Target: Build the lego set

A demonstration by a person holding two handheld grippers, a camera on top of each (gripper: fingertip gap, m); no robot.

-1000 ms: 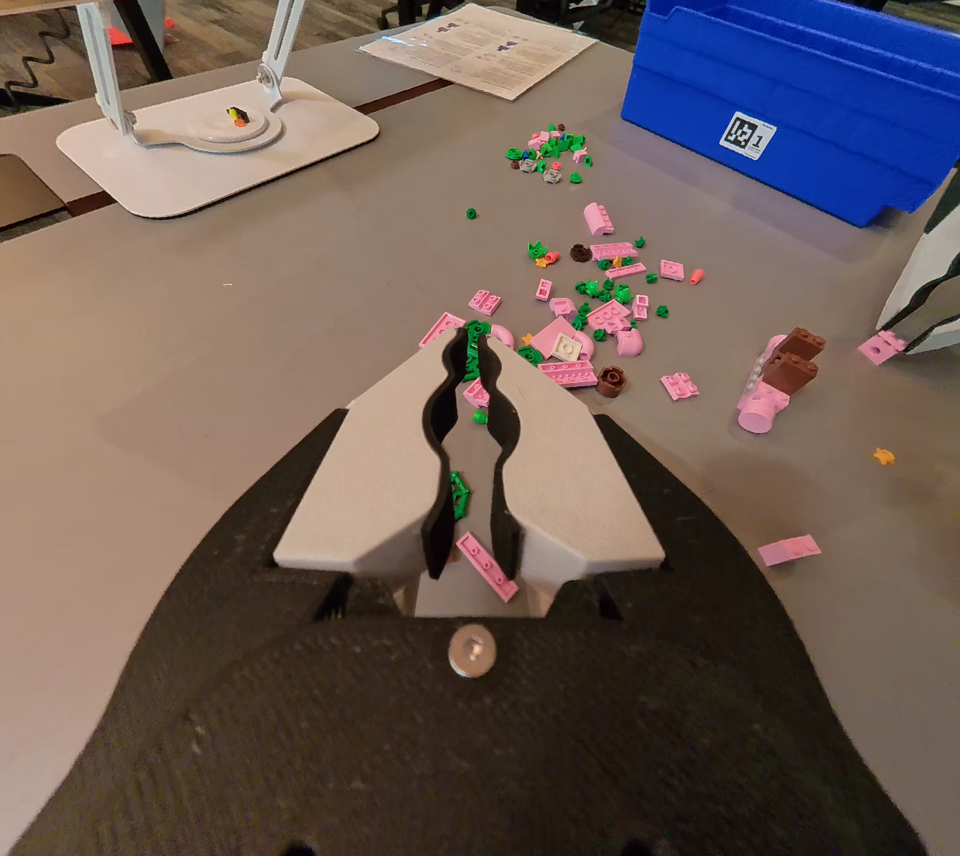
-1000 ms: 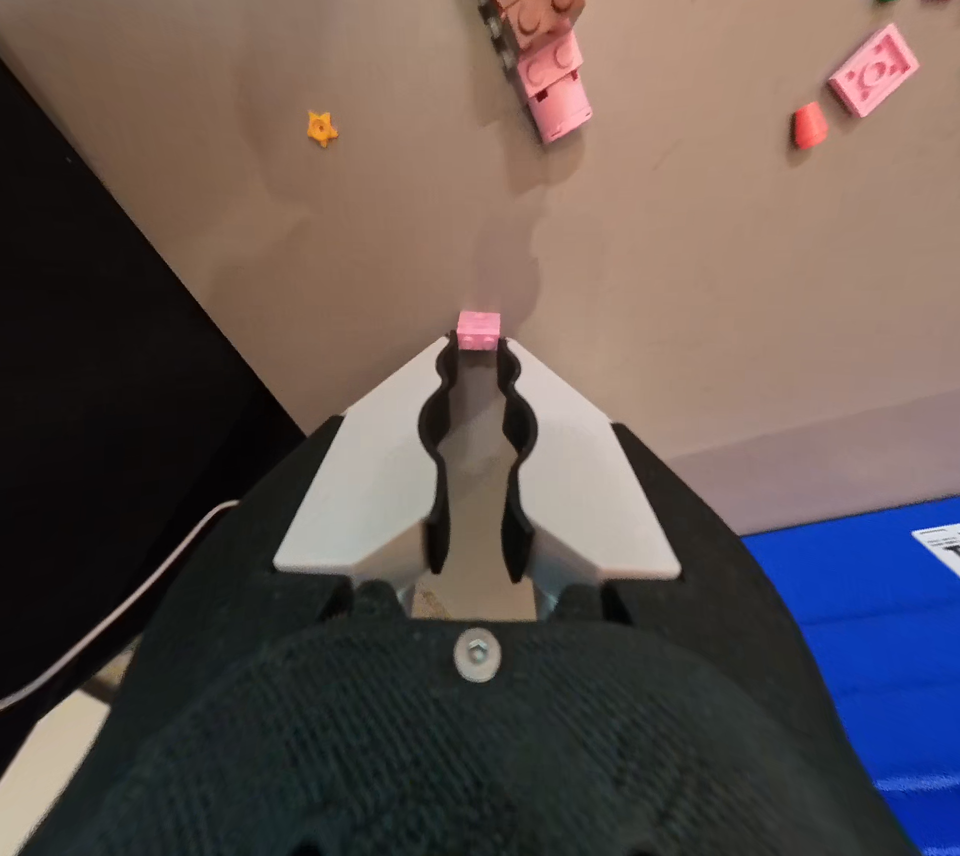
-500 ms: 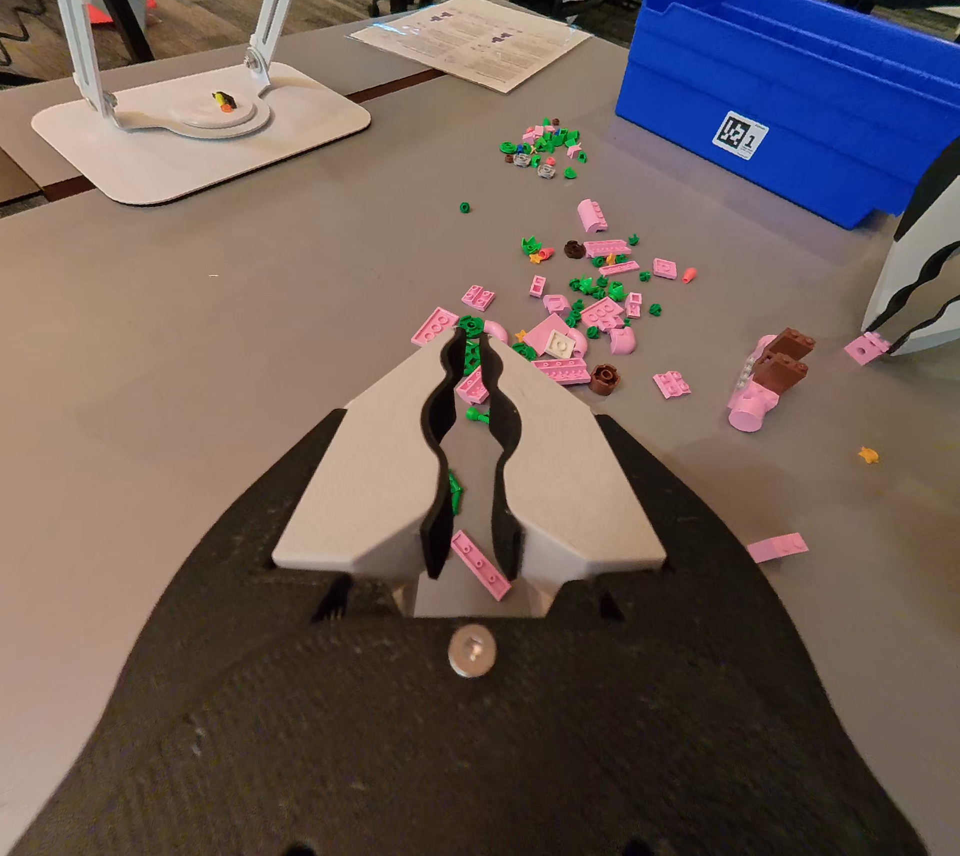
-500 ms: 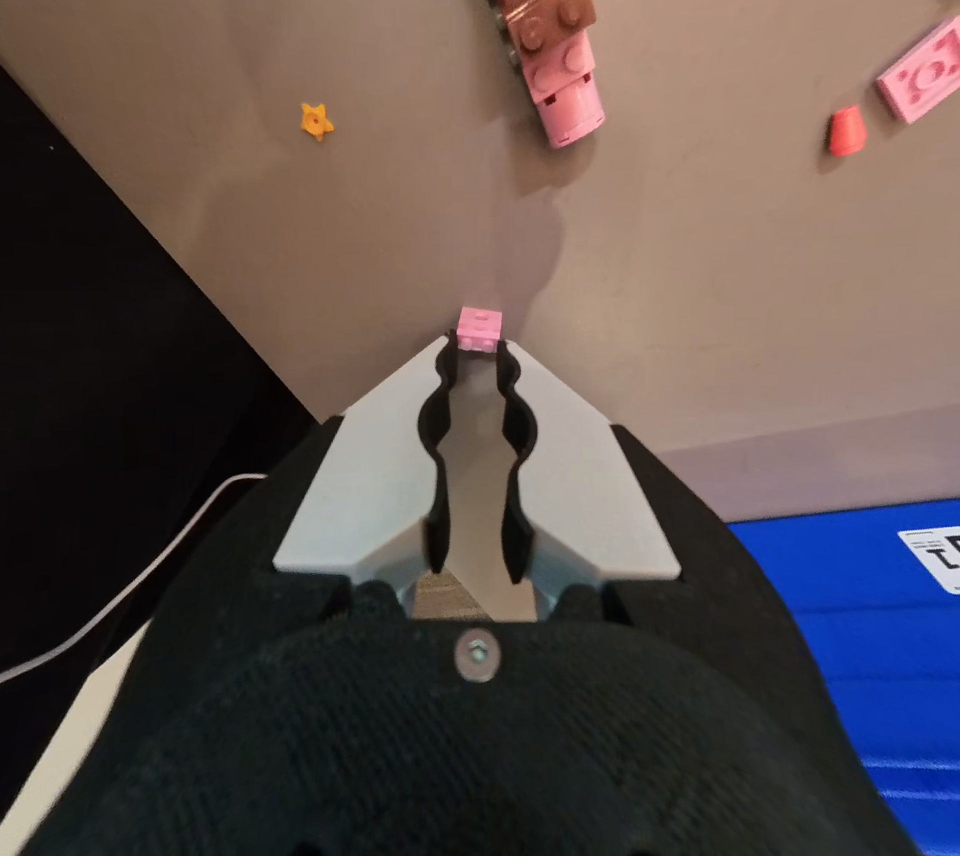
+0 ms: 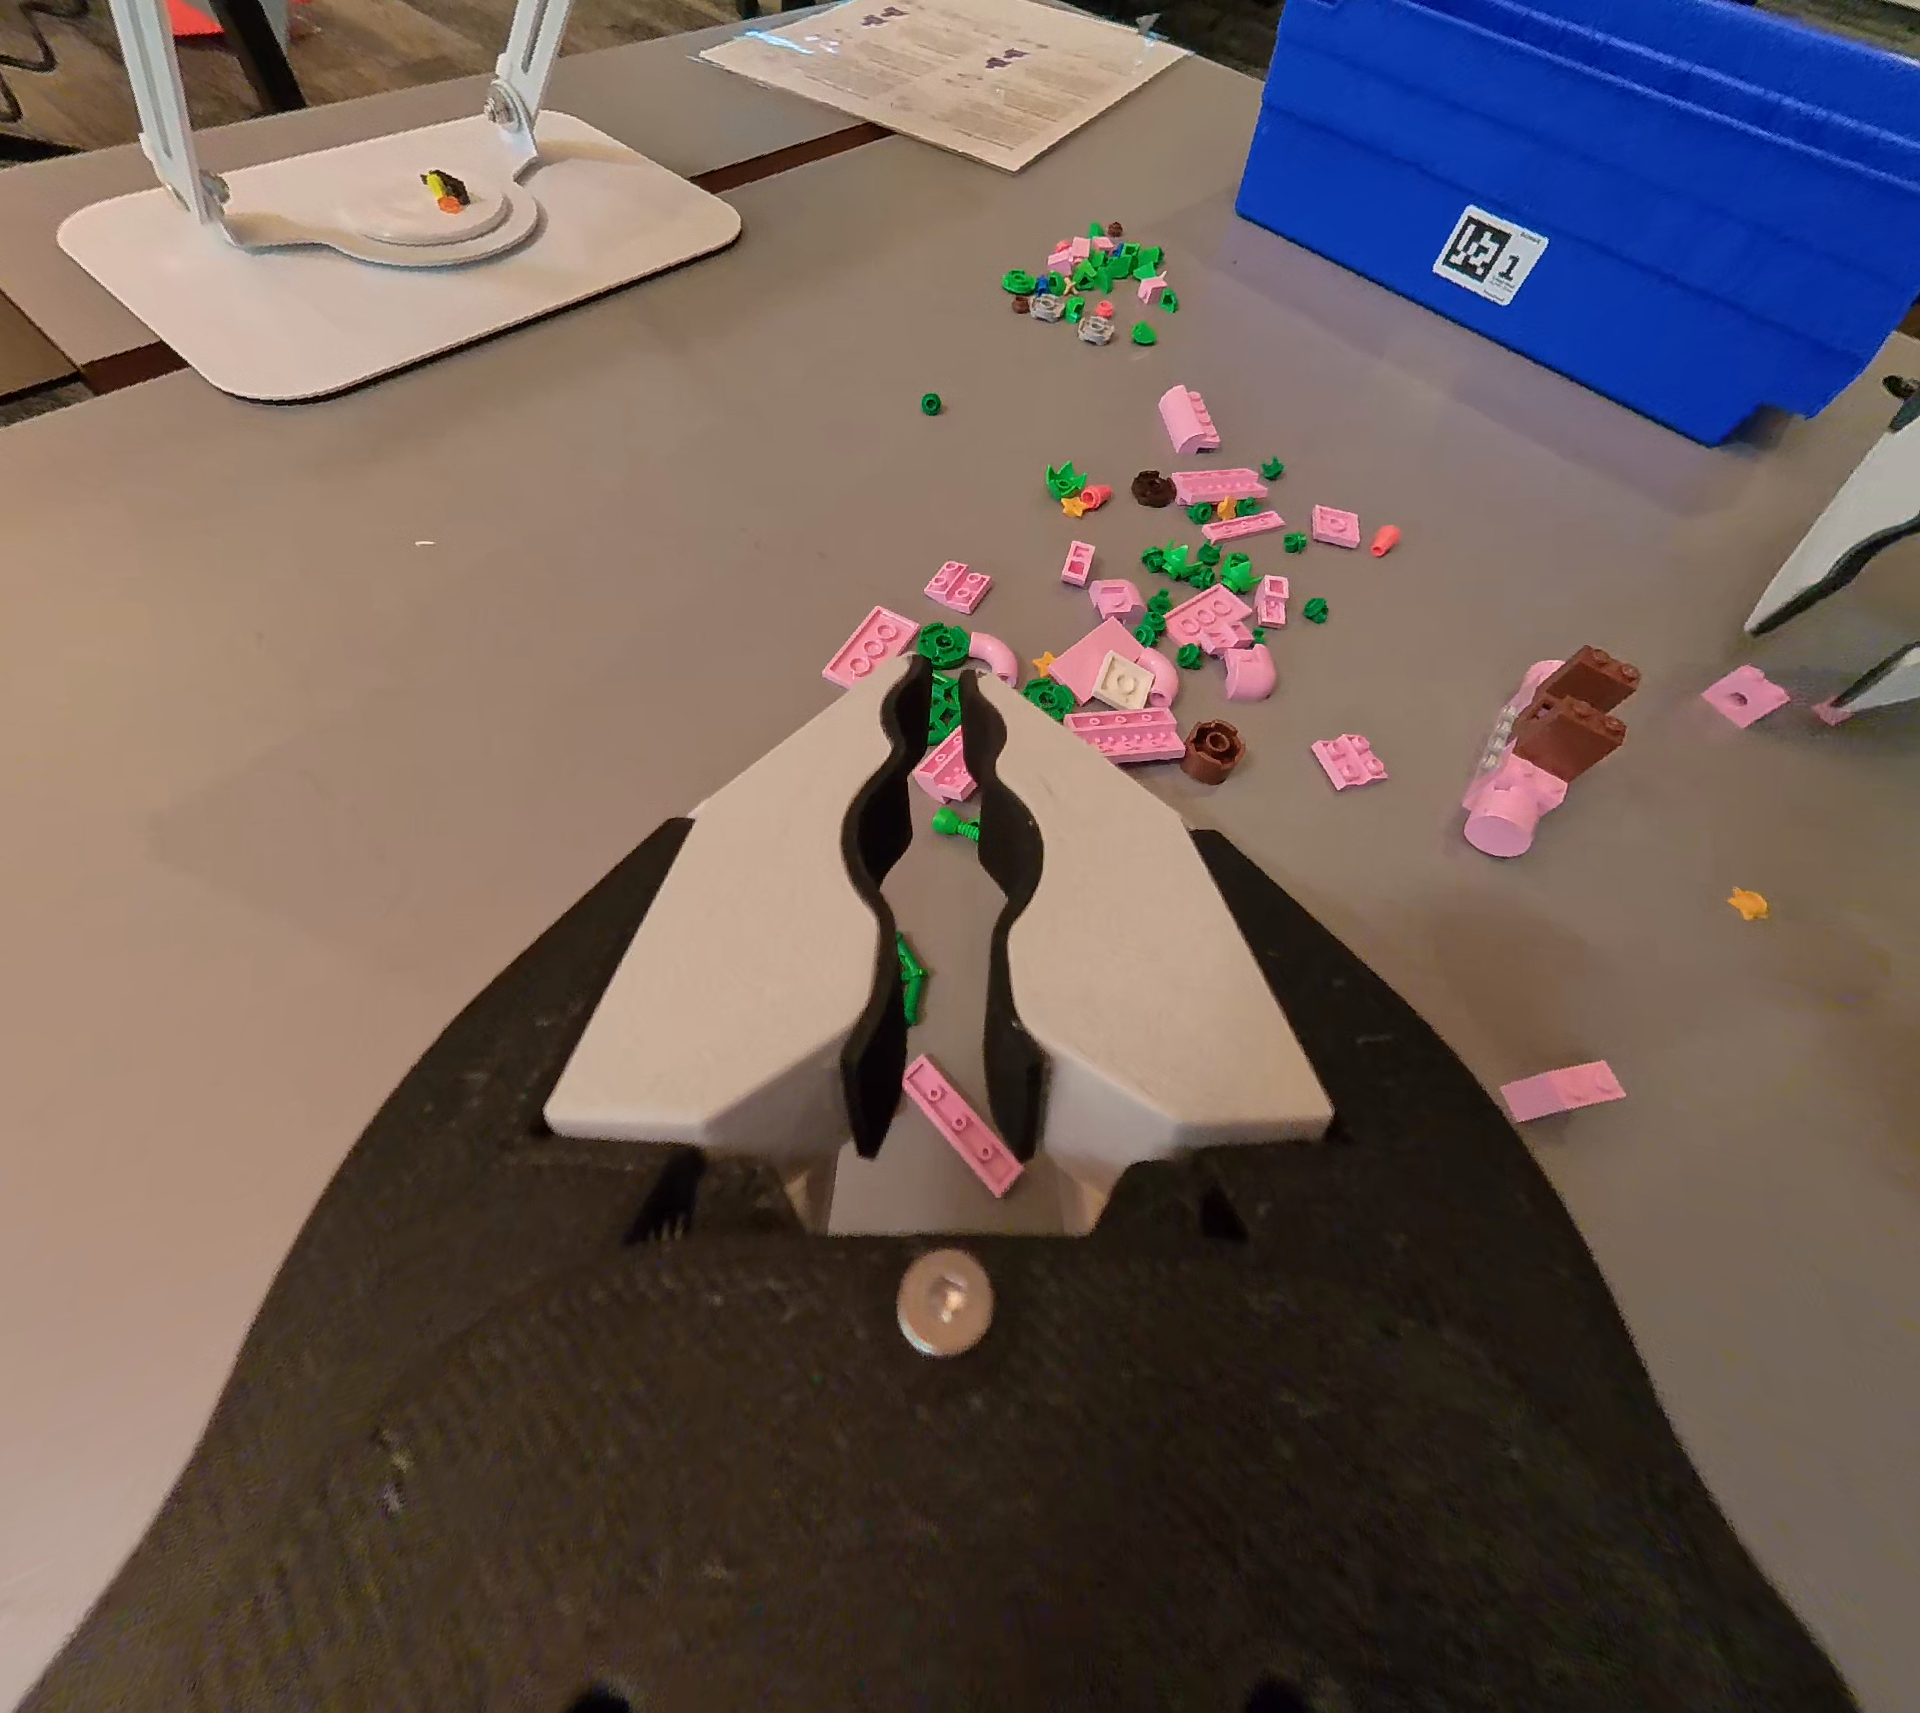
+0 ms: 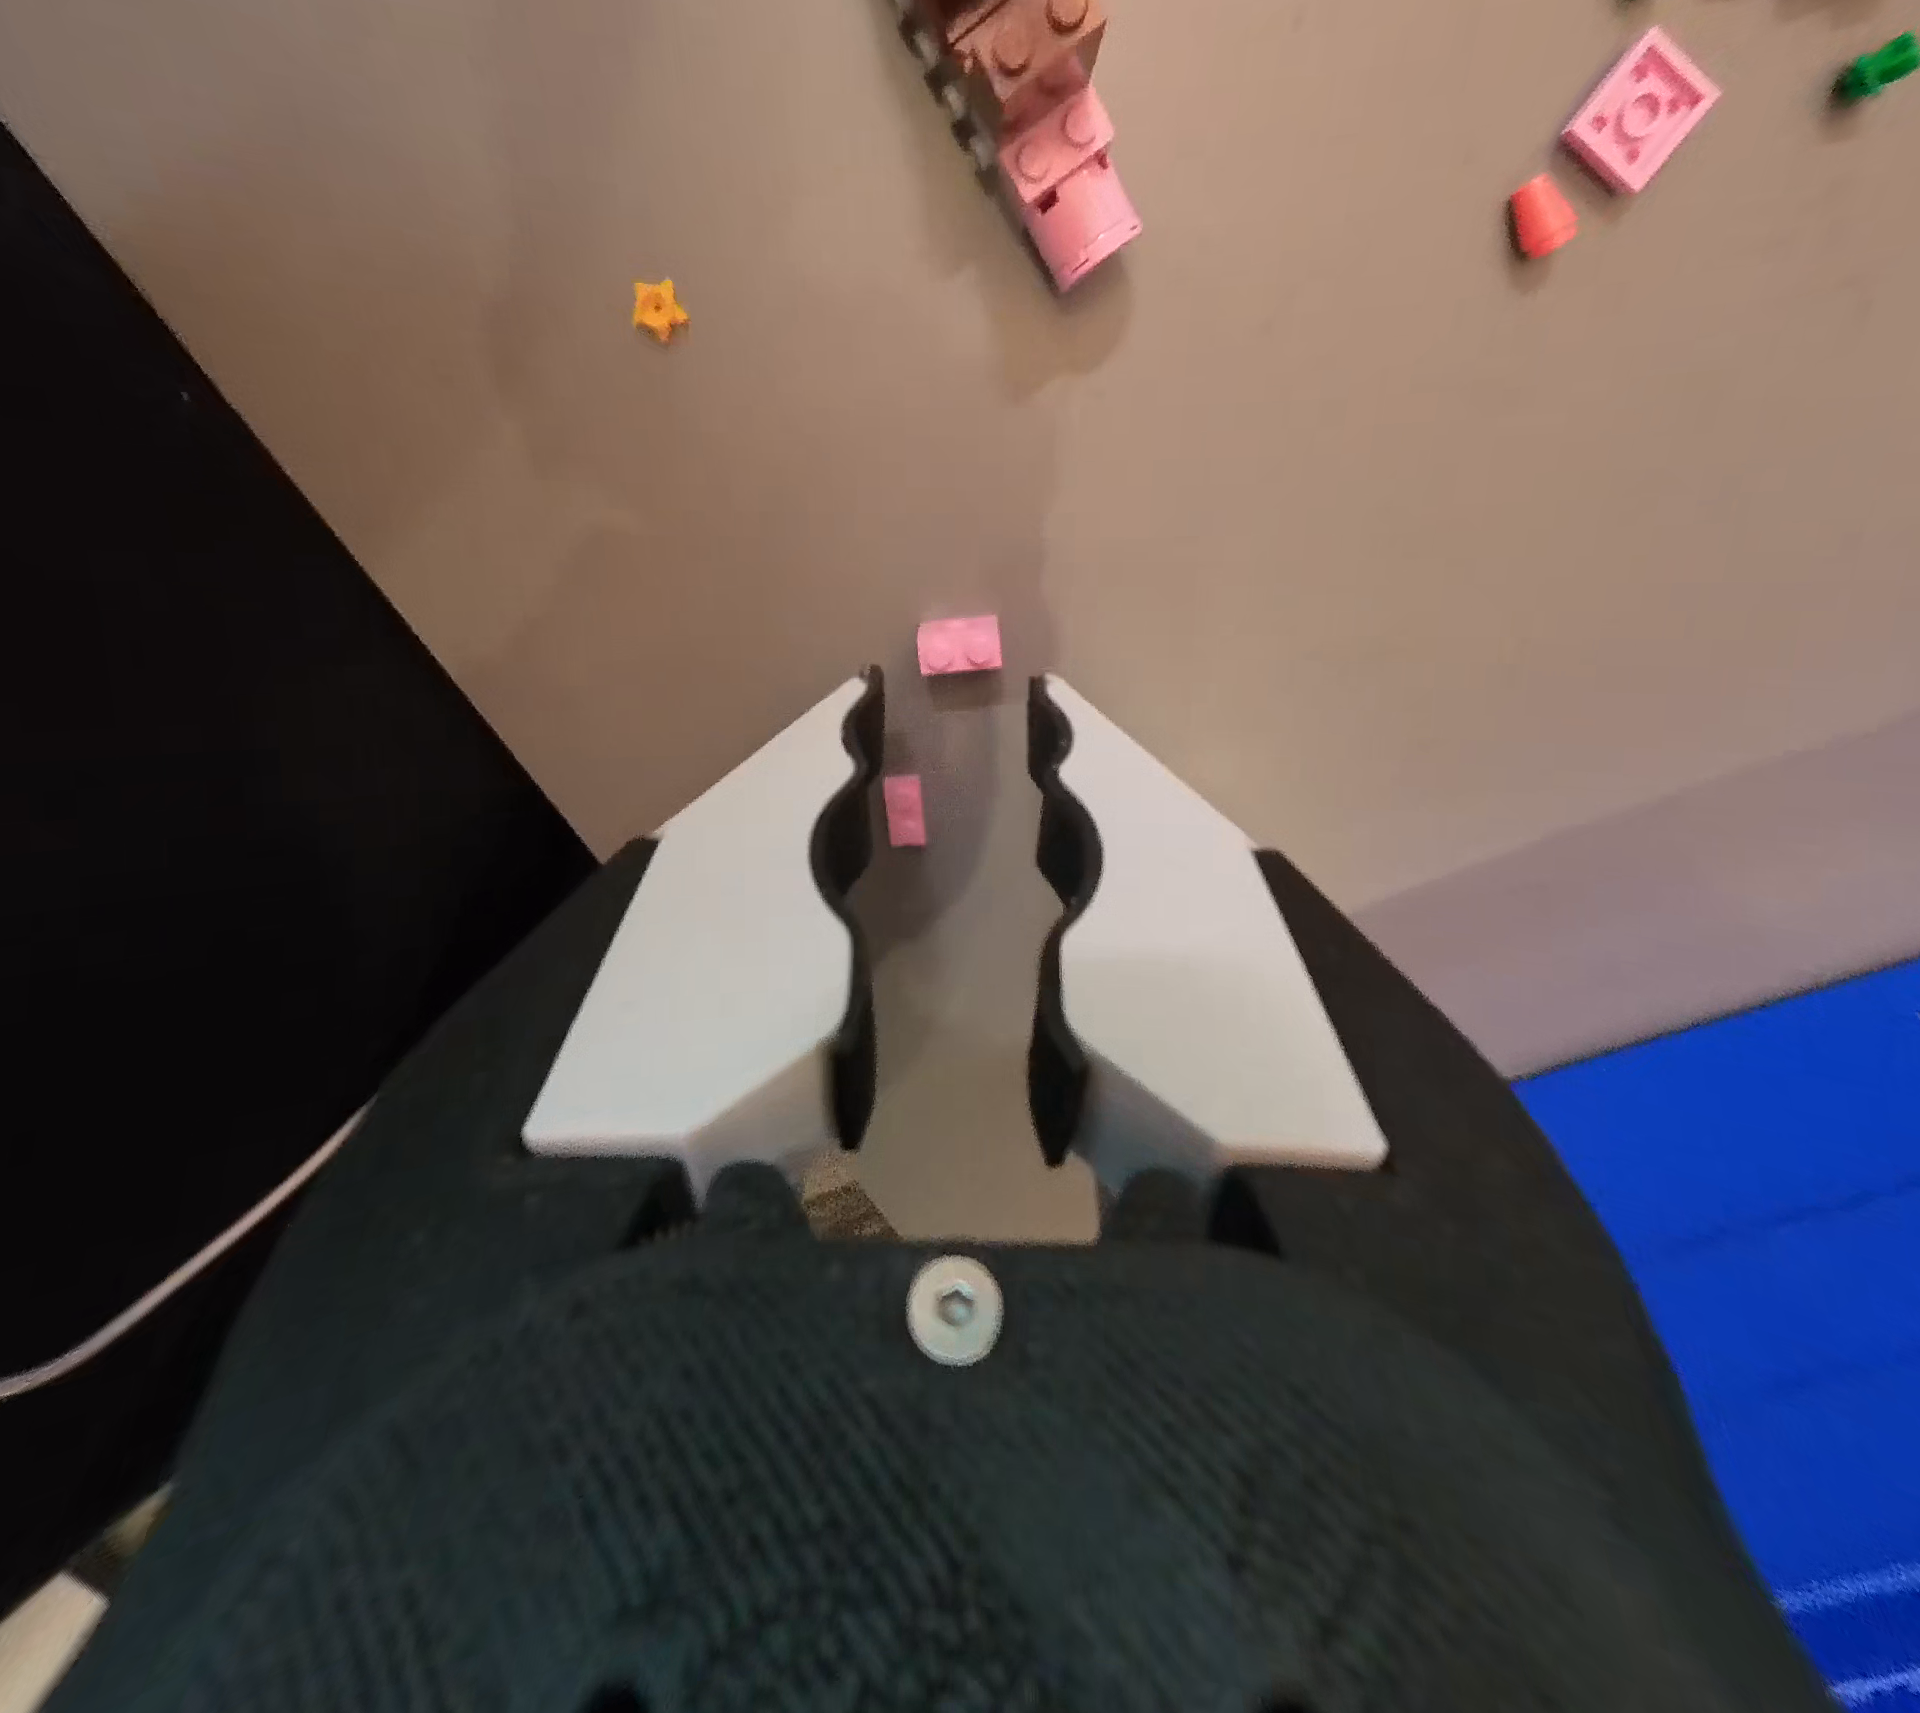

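Right gripper (image 6: 951, 692): jaws parted, holding nothing; a small pink brick (image 6: 960, 645) lies on the grey worktop (image 6: 1351, 520) just beyond the tips.
Left gripper (image 5: 943, 687): jaws a narrow gap apart, nothing clamped; hovers over the near edge of the loose pieces (image 5: 1164, 614).
Build: the brown-and-pink sub-assembly (image 5: 1548, 744) lies on its side, right of the scatter, apart from both grippers.
Far side: blue bin (image 5: 1600, 136), instruction sheet (image 5: 945, 65), white stand (image 5: 395, 250).
Handling: the brick is likely light, rigid and slick, so it may skate or tip; probably best pinched across its two flat side walls, studs left clear.
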